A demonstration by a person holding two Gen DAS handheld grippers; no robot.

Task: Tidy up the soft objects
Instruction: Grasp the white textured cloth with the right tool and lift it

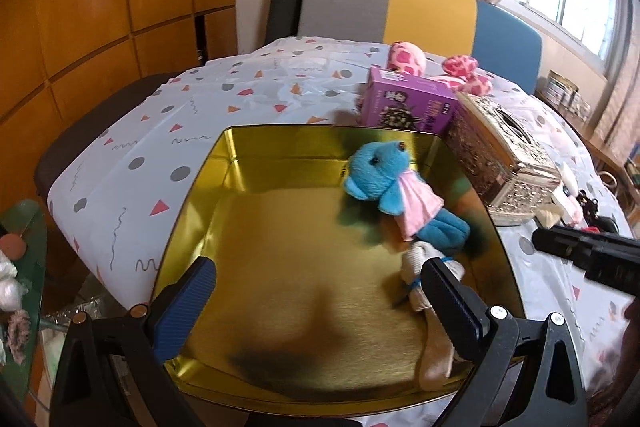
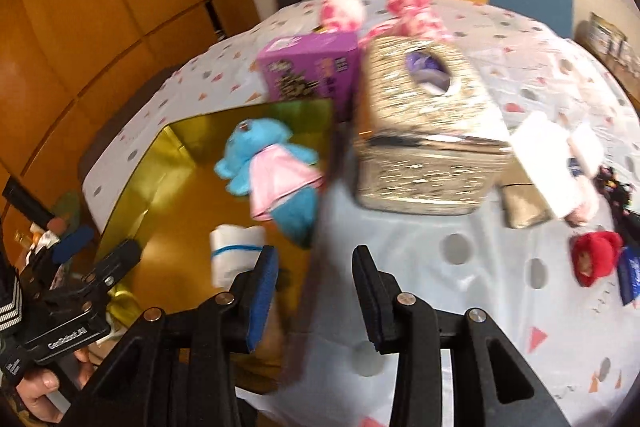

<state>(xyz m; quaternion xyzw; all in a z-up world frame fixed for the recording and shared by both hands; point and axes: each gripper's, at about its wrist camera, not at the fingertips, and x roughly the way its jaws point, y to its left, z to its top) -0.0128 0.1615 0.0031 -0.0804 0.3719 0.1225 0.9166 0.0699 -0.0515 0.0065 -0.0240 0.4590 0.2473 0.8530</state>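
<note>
Hovering over the near half of the gold tin (image 1: 192, 195), the left gripper (image 1: 316, 291) has its jaws spread wide with nothing between them; the tin plainly serves as the collecting place, since two soft things already lie inside it, toward its right side; the blue plush bear (image 1: 394, 187) in a pink dress rests against the far right wall, and a rolled white sock (image 1: 416, 259) with a blue band lies just near of it, partly behind the right finger. The right gripper (image 2: 316, 291) sits above the tin's right rim and the patterned tablecloth (image 2: 440, 287), jaws parted and empty, probably placed there to turn toward what is left; a small red plush (image 2: 594, 259) waits at the right of the table, and a pink spotted plush (image 2: 412, 11) lies at the far side behind the purple box (image 2: 312, 67) and the ornate tissue box (image 2: 424, 123); these hard boxes crowd the tin's far right corner, which would make the pink toy the awkward reach.
</note>
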